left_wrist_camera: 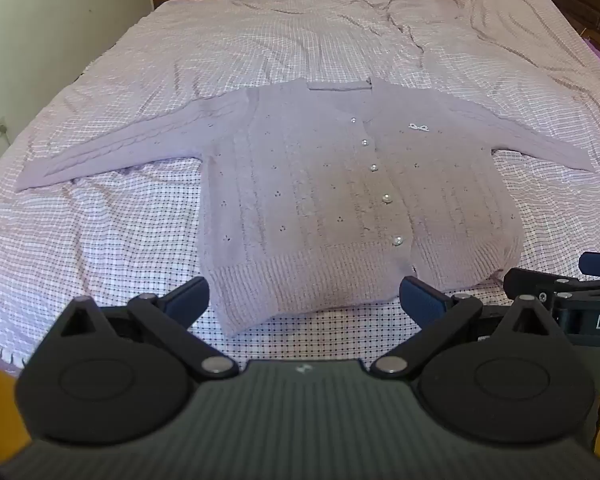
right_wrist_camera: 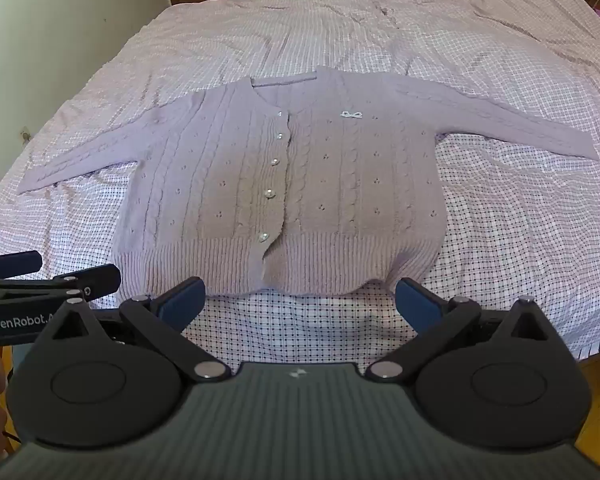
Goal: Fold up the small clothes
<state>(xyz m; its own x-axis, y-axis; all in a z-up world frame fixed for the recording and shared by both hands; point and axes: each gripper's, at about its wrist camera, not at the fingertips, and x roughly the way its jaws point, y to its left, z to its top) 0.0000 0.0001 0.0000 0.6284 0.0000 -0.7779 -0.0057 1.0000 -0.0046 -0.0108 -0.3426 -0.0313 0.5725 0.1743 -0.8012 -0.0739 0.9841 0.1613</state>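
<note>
Knitwear is what this job turns on: a small lilac cable-knit cardigan (left_wrist_camera: 340, 200) with pearl-like buttons (left_wrist_camera: 373, 167) down its front and a little white bow (right_wrist_camera: 351, 114) on the chest lies face up and buttoned on the bed's pink-and-white checked sheet (left_wrist_camera: 120, 240), both sleeves spread out to the sides and the ribbed hem (right_wrist_camera: 300, 264) nearest the cameras. The left gripper (left_wrist_camera: 304, 300) and right gripper (right_wrist_camera: 298, 302) both hover just short of that hem with jaws spread wide and nothing between them. The cardigan looks soft, light and limp, so it will probably drape and sag wherever it is lifted instead of keeping its shape, and the loose knit may stretch if pulled hard. The cuffs and the ribbed hem corners seem the best places to pinch, being thicker and firmer than the open eyelet body. Buttons are hard and could slip from the blue pads (left_wrist_camera: 190, 300), so they are better avoided. The thin sheet beneath may get pinched along with the knit.
</note>
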